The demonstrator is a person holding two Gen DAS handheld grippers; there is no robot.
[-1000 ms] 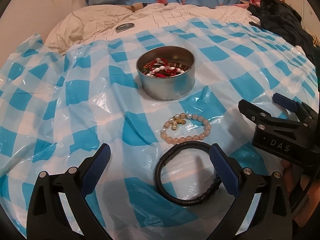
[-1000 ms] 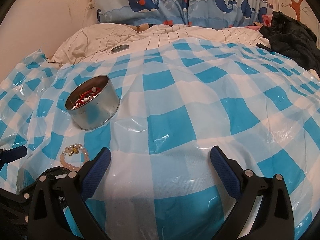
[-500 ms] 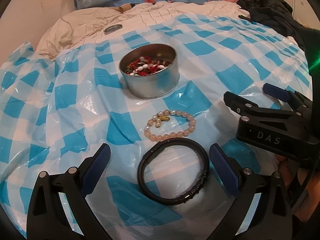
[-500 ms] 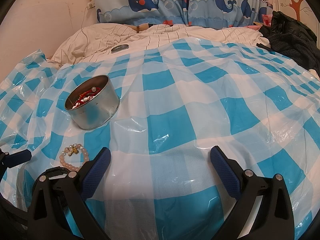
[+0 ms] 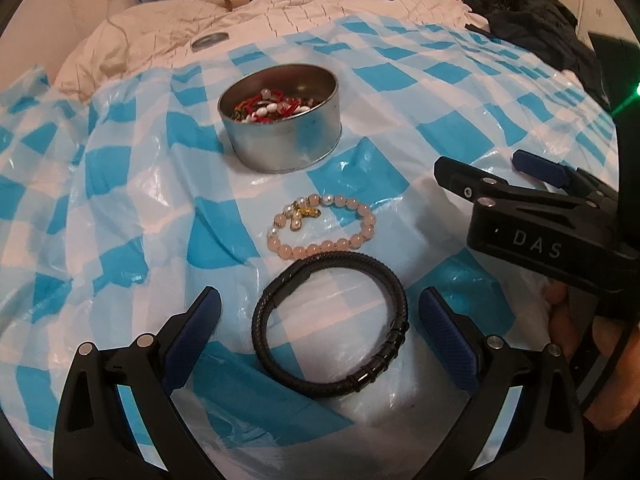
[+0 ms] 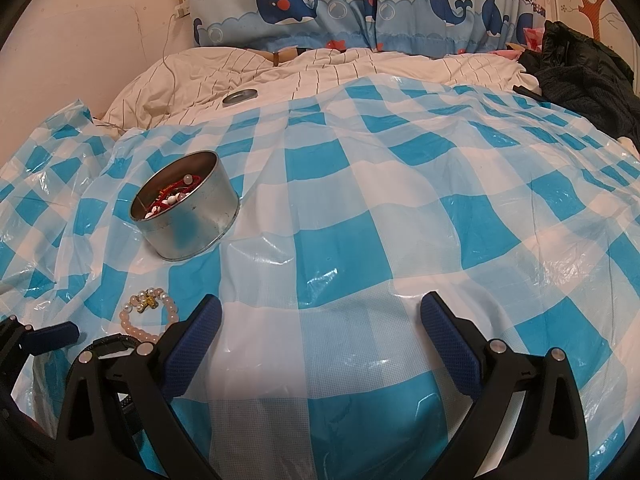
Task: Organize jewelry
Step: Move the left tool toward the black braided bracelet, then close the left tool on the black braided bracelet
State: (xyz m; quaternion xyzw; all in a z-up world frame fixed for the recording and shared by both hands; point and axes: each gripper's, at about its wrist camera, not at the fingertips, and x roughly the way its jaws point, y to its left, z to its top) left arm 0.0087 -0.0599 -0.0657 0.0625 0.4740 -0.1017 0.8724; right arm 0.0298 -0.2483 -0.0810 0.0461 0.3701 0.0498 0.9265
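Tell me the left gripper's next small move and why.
Probably lower the open left gripper and shut it on the black bracelet, which lies between its fingers on the checked sheet. The bracelet, like the bead bracelet, is still outside the tin.

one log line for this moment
left gripper open over black bracelet | right gripper open, empty | bead bracelet out | tin

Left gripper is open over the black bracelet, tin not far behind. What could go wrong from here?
1. The black bracelet touches or nearly touches the bead bracelet, so closing the left gripper could drag both.
2. The plastic sheet is loose and wrinkled; fingers could pinch it.
3. The tin stands on soft bedding and might tip if bumped.
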